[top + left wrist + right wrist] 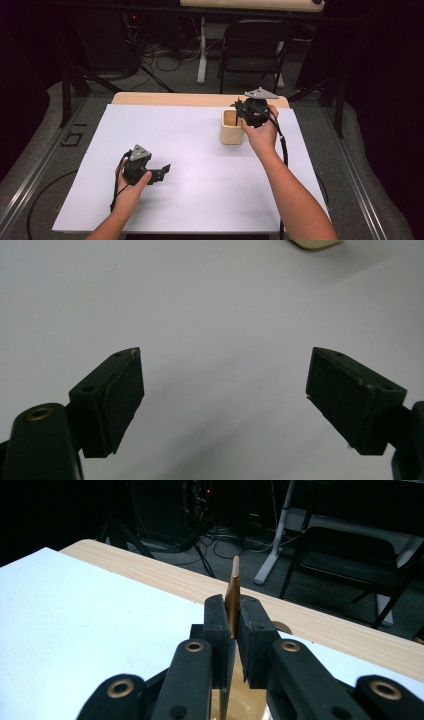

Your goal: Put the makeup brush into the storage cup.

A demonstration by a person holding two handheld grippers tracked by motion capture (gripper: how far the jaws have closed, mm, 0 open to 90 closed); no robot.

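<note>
White table cover (200, 165) lay over the wooden table (165, 98). Wooden box (231, 131) stood toward the far right side. Right gripper (232, 625) hovered over it — jaws clamped on a thin golden-brown strip (233, 592), upright. Left gripper (225, 400) rested near-left on the cover — jaws wide, nothing between.

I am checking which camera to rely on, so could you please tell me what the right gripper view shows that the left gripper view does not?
The right gripper view alone shows the right gripper shut on a thin golden-brown strip standing upright between its pads, plus the table's wooden edge, a black folding chair and cables on the floor. The left gripper view alone shows the left gripper open with nothing between its pads, and a corner of the cream-coloured holder. Both show the white table sheet.
</note>
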